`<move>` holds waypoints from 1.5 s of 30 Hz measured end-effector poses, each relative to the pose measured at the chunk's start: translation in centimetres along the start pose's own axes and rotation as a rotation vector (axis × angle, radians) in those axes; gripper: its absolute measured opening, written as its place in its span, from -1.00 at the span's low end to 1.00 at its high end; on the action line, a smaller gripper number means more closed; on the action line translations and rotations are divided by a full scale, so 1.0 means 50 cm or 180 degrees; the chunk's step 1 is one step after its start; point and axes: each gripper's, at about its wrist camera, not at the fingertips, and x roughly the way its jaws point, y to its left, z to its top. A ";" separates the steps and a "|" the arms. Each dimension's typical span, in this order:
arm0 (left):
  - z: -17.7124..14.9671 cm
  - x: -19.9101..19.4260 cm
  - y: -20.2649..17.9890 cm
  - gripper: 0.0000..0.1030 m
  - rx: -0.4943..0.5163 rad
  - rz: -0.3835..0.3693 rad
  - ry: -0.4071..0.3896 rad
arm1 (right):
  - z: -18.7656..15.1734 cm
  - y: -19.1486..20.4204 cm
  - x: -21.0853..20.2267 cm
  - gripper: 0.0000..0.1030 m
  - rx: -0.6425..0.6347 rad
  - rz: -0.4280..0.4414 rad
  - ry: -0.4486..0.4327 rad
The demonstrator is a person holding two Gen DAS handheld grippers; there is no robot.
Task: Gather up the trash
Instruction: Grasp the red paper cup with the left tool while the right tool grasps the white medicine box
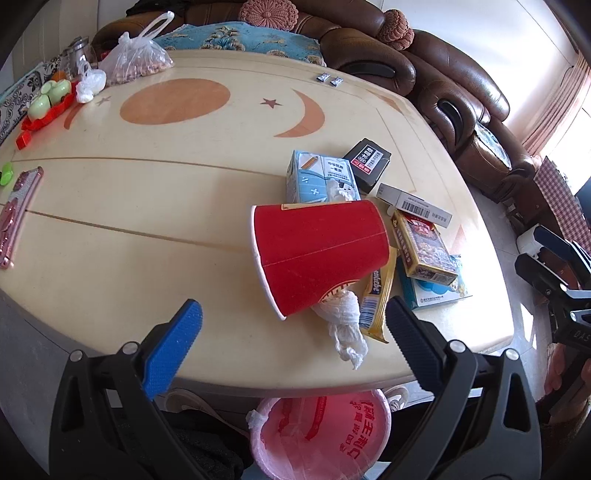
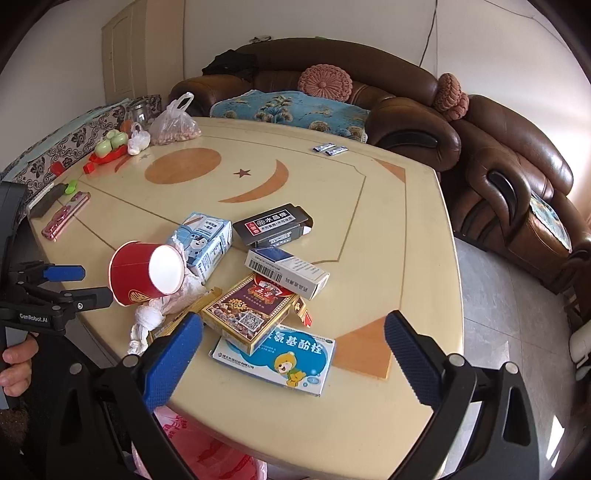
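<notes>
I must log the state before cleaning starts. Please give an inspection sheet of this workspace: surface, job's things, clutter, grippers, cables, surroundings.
Surface: cream table with moon and star inlay.
Job's things: red paper cup on its side, crumpled tissue, yellow wrapper, milk carton, black box, card box, medicine box; pink-lined bin below the table edge.
Clutter: bag of nuts, phone, two sachets.
Grippers: left gripper open; right gripper open; both empty.
Cables: one wire on the wall.
Surroundings: brown leather sofa.
</notes>
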 end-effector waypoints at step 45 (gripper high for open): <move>0.064 0.130 0.020 0.29 -0.0321 -0.0803 0.0175 | 0.120 0.013 0.328 0.09 -0.0741 0.0815 0.0658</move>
